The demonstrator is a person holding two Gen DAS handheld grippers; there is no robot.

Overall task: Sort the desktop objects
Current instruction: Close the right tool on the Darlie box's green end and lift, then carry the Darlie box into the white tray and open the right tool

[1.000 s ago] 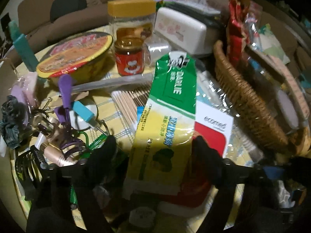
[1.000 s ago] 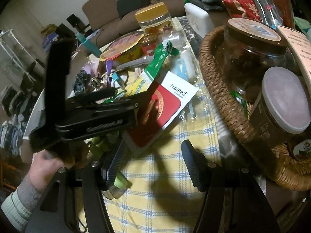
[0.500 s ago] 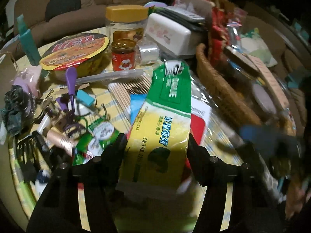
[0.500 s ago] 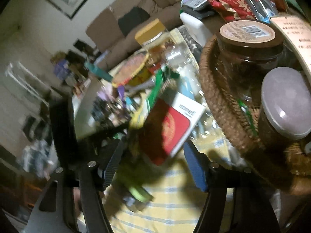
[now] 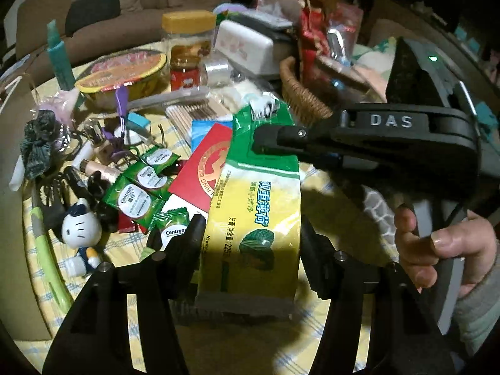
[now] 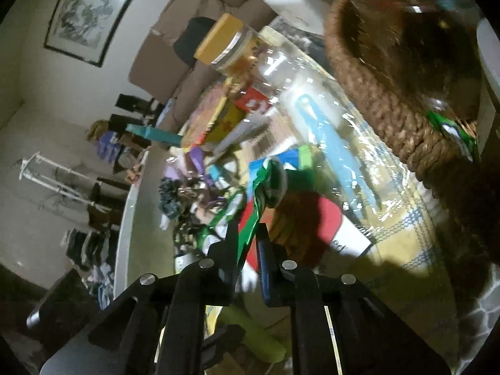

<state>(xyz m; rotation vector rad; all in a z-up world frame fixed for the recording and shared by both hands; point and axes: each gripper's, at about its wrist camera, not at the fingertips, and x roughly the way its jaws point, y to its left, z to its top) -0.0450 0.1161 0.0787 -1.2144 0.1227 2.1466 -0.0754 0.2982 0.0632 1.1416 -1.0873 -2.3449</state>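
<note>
A long green and yellow toothpaste box (image 5: 259, 206) hangs tilted above the cluttered table. My left gripper (image 5: 250, 237) has the box's yellow near end between its two fingers; the jaws are closing and the pads press its sides. My right gripper (image 5: 261, 140) comes in from the right, held by a person's hand (image 5: 437, 250). Its jaws are closing and pinch the box's green far end. In the right wrist view that gripper (image 6: 247, 234) stands nearly shut, with the green end (image 6: 265, 184) of the box between its fingers.
Under the box lie a red and white card (image 5: 206, 168) and several green Centrum sachets (image 5: 137, 193). A cat figurine (image 5: 81, 228) stands at the left. A wicker basket (image 5: 300, 93) is at the back right, a noodle bowl (image 5: 122, 72) and a yellow-lidded jar (image 5: 187, 31) behind.
My left gripper has risen and drawn back with the box. My right gripper has swung onto the box's green end and closed from wide open to nearly shut.
</note>
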